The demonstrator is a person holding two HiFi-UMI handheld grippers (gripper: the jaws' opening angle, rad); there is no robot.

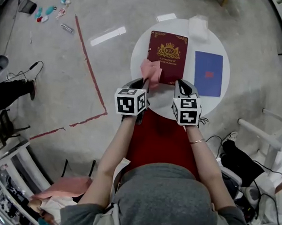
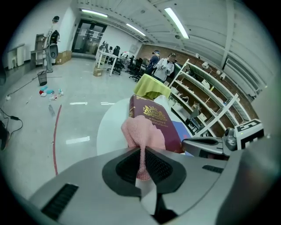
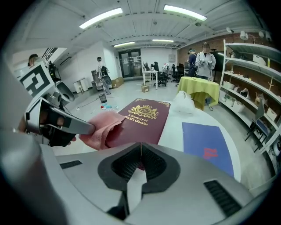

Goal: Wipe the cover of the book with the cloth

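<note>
Head view: left tool (image 1: 144, 83) clamped on crumpled pink cloth (image 1: 150, 70); cloth overlaps near-left corner of maroon hardcover book with gold crest (image 1: 168, 53). Right tool (image 1: 182, 86) pinched on book's near edge, likely steadying it. Book's long axis runs away from person; unwiped cover lies ahead and right of cloth. Flat blue booklet (image 1: 207, 73) to right, apart. Rim of round white surface (image 1: 140, 53) near on left.

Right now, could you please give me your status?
Left gripper shut on cloth, cloth against book cover. Right gripper shut on book edge. Blue folder apart.
</note>
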